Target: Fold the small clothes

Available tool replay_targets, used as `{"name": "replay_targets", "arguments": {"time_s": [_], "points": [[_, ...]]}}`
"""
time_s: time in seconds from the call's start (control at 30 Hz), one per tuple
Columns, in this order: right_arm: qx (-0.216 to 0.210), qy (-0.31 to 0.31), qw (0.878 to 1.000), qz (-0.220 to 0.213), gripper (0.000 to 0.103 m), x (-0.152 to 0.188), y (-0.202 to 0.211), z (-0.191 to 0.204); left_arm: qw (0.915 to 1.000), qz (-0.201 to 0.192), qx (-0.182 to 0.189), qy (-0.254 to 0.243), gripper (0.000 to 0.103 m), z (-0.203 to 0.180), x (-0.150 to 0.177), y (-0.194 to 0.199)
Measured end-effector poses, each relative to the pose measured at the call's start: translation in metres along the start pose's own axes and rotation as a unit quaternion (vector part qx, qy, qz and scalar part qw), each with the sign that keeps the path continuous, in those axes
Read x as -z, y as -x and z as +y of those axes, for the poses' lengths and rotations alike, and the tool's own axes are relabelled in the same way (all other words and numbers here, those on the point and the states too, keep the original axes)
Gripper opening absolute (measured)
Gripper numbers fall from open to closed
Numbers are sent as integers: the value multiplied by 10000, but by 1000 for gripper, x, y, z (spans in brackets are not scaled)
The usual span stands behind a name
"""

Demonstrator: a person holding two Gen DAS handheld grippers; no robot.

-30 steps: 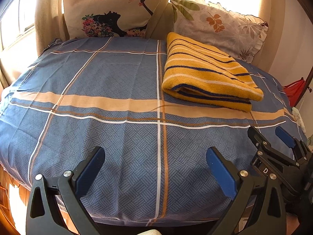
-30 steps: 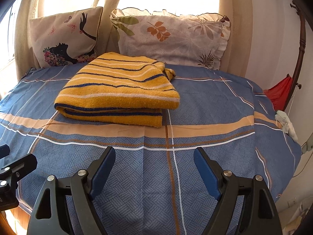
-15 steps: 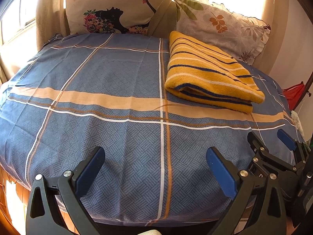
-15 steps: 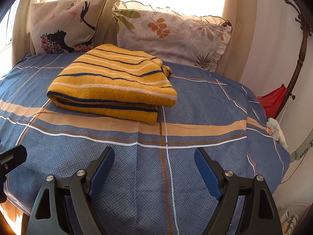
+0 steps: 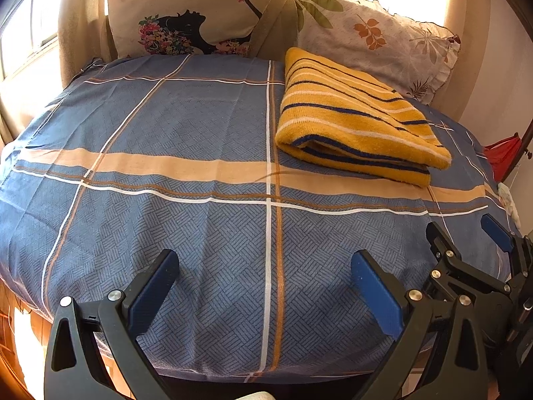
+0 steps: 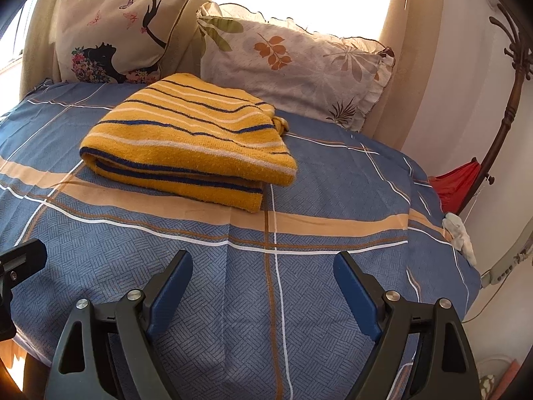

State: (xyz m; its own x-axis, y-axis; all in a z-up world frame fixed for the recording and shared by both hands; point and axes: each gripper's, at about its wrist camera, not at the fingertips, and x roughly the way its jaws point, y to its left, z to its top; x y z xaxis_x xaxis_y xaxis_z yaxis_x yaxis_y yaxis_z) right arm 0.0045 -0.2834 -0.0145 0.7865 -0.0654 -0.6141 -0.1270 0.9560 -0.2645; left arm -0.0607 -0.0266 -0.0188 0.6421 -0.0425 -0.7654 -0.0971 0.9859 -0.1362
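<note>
A yellow garment point(image 5: 356, 123) with dark blue and white stripes lies folded in a thick rectangle on the blue plaid bed sheet point(image 5: 186, 133), toward the far right. It also shows in the right wrist view point(image 6: 190, 140), left of centre. My left gripper point(image 5: 263, 273) is open and empty over the near edge of the bed. My right gripper point(image 6: 263, 276) is open and empty, also near the front edge; it shows at the right of the left wrist view point(image 5: 466, 236). Both are well short of the garment.
Two pillows lean at the head of the bed: one with a black silhouette print point(image 5: 196, 10) and one with leaf print point(image 5: 376, 36). A red object point(image 6: 459, 183) and a curved wooden stand point(image 6: 503, 106) are by the wall on the right.
Both grippers have moved forward and slightly up over the bed, so the folded garment looks closer. Both stay open and empty.
</note>
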Motion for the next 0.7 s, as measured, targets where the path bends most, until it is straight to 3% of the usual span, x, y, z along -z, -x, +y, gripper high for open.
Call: {"name": "replay_targets", "arguments": {"time_s": [0.17,0.7], "points": [[282,120,9995,46,90,0,-1,0,10000,1,-25,-21,103,-2,0,0],[208,107,9996,163,91,0,-8,0,9998,-91,-162,9,103,6,-5,2]]}}
